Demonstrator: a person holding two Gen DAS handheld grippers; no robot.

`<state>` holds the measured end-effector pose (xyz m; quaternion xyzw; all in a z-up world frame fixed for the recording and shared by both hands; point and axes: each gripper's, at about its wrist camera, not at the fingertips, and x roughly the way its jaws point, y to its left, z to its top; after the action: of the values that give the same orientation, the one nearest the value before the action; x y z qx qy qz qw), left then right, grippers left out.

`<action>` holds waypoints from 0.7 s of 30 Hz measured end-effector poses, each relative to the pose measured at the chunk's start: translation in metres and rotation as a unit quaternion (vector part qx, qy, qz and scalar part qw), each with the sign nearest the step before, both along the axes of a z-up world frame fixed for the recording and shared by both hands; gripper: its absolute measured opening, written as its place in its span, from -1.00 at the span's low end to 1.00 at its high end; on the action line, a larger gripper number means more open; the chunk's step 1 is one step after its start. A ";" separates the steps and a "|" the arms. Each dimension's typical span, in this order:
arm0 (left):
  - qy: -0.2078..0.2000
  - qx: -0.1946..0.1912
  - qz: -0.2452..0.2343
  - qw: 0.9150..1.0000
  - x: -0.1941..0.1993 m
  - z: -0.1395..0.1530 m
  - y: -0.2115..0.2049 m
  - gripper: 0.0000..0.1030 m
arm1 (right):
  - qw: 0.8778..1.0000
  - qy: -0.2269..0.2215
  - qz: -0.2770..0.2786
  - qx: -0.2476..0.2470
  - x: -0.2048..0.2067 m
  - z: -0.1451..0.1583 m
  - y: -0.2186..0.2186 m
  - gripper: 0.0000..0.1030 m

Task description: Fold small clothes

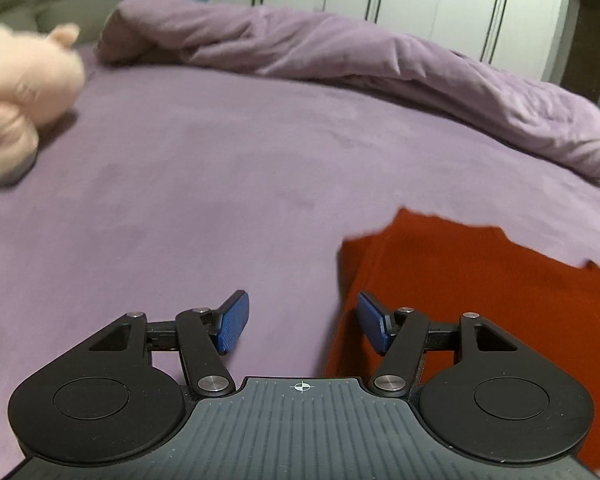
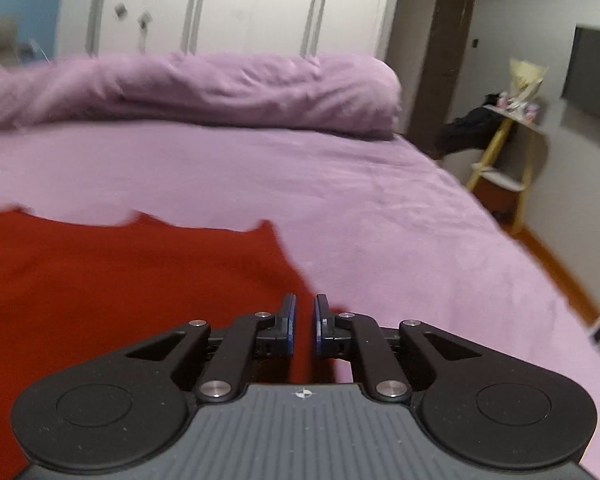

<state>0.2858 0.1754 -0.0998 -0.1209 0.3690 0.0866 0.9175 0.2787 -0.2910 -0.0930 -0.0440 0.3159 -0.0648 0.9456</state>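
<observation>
A red garment [image 2: 120, 276] lies flat on the purple bed sheet [image 2: 340, 184]. In the right wrist view its right-hand corner runs in under my right gripper [image 2: 304, 308]. The blue pads [image 2: 289, 312] stand almost together, and red cloth fills the thin slit between them. In the left wrist view the same red garment [image 1: 480, 288] lies to the right, with its left edge just beside the right-hand finger [image 1: 374, 322]. My left gripper [image 1: 302, 318] is open over bare sheet [image 1: 200, 200], with nothing between its fingers.
A rolled purple duvet [image 1: 360, 64] lies across the far side of the bed. A pale pink plush toy [image 1: 16, 92] sits at the far left. White wardrobe doors [image 2: 240, 4] stand behind the bed. A small yellow-legged side table [image 2: 508, 148] is past the bed's right edge.
</observation>
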 end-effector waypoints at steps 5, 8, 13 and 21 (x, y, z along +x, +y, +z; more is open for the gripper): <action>0.035 -0.112 -0.044 0.992 -0.056 0.002 0.013 0.29 | 0.997 0.009 0.028 0.067 -0.070 0.006 0.024 -0.83; 0.054 -0.195 -0.066 0.977 -0.066 -0.010 0.011 0.29 | 0.993 0.036 0.035 0.104 -0.095 -0.003 0.044 -0.83; 0.053 -0.261 -0.050 0.963 -0.041 -0.024 0.007 0.26 | 0.987 0.056 0.056 0.139 -0.096 -0.005 0.072 -0.83; 0.033 -0.367 0.027 0.929 -0.012 -0.052 0.028 -0.40 | 0.980 0.054 0.119 0.150 -0.058 0.005 0.129 -0.81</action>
<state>0.2736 0.2029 -0.1522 -0.4561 0.4018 -0.0258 0.7937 0.2211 -0.1621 -0.0877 0.0572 0.3650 0.0991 0.9239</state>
